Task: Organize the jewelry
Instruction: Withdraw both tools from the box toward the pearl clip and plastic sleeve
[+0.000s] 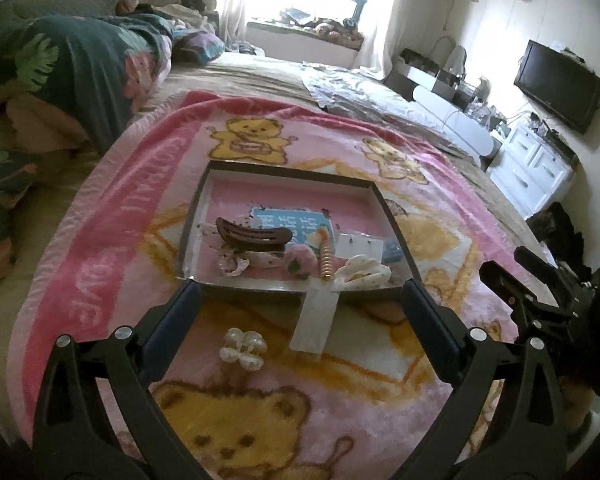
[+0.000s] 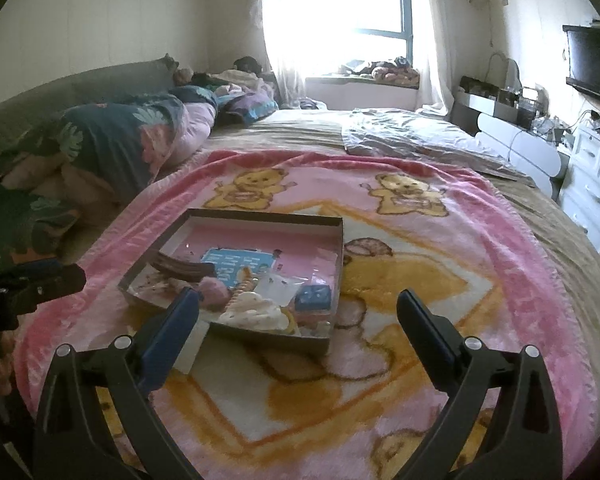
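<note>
Setting: bedroom, pink bear blanket spread over a bed, bright window at the far end, TV on the right wall.

Tray: shallow dark-rimmed tray with a pink floor, sitting flat on the blanket, about mid-scene. Pretty much all the accessories are piled along its near edge.

Brown clip: long brown hair clip, near-left part of the tray, lying across a blue card.

Pink bit: fuzzy pink pom-pom thing just right of the brown clip, with an orange spiral tie beside it.

White clip: cream claw clip at the near-right of the tray, touching the near wall.

Blue box: little blue box in the near-right corner, clearer from the right wrist view.

Strip: white paper strip leaning over the near rim and running out onto the blanket.

Stray: pearly bow clip outside the tray, on the blanket, near side, left of the strip.

Left gripper: left gripper hangs over the near rim, fingers spread wide, nothing between them being squeezed.

Right gripper: right gripper sits near the tray's near-right corner, fingers wide apart too, holding nothing. It shows up at the right edge of the left view as well.
</note>
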Tool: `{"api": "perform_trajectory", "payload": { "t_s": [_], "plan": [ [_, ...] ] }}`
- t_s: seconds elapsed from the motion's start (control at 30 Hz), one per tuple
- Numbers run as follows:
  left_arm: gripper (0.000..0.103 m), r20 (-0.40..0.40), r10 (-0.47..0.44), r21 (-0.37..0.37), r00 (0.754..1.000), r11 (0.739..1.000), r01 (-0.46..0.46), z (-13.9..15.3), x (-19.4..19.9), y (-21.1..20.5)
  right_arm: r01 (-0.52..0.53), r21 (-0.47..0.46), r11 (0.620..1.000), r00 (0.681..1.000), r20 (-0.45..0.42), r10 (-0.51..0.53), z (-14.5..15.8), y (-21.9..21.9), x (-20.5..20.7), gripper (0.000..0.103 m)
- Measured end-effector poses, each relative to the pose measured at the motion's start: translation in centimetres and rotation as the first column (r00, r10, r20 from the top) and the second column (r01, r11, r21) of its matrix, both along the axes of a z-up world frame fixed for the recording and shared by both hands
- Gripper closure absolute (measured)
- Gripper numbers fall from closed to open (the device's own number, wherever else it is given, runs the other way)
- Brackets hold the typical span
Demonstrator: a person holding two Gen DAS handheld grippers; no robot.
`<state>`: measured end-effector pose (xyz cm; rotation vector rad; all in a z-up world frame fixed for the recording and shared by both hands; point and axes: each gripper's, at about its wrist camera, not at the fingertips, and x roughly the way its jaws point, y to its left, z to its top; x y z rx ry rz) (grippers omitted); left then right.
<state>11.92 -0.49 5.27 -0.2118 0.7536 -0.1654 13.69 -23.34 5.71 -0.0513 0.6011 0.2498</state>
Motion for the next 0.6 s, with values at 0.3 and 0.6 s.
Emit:
{"api": "perform_trajectory", "payload": {
  "t_s": [0.3,0.6],
  "plan": [
    [0.009,0.038,0.016,0.000,0.999,1.000,-0.016,0.7,-2.8,1.9,-0.016,0.014,1.000,1.000,0.022,0.015,0.9,1.3,-3.2,0.004],
    [0.009,0.022,0.033,0.049,0.999,0.998,-0.034,-0.8,-4.6,3.3,-0.055,-0.018,0.998,0.998,-0.011,0.054,-0.3,3.6,-4.8,0.004]
  ]
}}
